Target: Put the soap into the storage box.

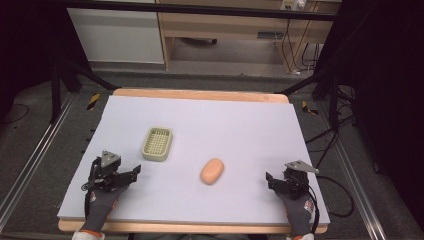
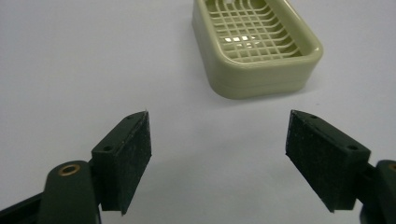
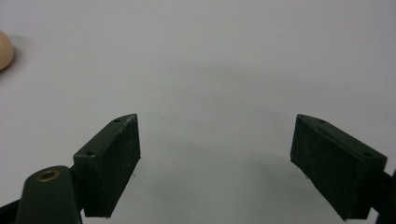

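We see the soap (image 1: 212,171) lying on the mat (image 1: 240,130), at four o'clock from the dish (image 1: 157,144) and apart from it. The left gripper (image 1: 131,174) at seven o'clock and the right gripper (image 1: 270,179) at five both have jaws apart, holding nothing.
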Action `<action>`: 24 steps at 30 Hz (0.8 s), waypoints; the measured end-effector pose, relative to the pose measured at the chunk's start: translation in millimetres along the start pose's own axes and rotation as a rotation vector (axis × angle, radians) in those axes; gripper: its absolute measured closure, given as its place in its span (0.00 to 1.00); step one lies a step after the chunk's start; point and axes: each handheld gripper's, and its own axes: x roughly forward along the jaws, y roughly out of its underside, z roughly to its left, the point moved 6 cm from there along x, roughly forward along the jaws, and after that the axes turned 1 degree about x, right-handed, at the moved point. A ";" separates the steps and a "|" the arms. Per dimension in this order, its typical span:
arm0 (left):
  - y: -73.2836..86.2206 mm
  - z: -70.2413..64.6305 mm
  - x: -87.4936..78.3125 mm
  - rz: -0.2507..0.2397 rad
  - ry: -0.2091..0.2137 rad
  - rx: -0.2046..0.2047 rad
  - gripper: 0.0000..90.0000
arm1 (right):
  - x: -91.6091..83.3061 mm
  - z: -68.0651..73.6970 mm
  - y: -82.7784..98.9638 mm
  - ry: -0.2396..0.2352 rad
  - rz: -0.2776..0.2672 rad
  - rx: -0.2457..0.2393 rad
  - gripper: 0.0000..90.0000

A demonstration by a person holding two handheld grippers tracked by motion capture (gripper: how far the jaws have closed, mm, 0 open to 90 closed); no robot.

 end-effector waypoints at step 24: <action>-9.8 -33.4 -6.3 -0.014 0.061 0.062 0.25 | 0.2 1.0 1.0 0.023 0.019 -0.017 0.16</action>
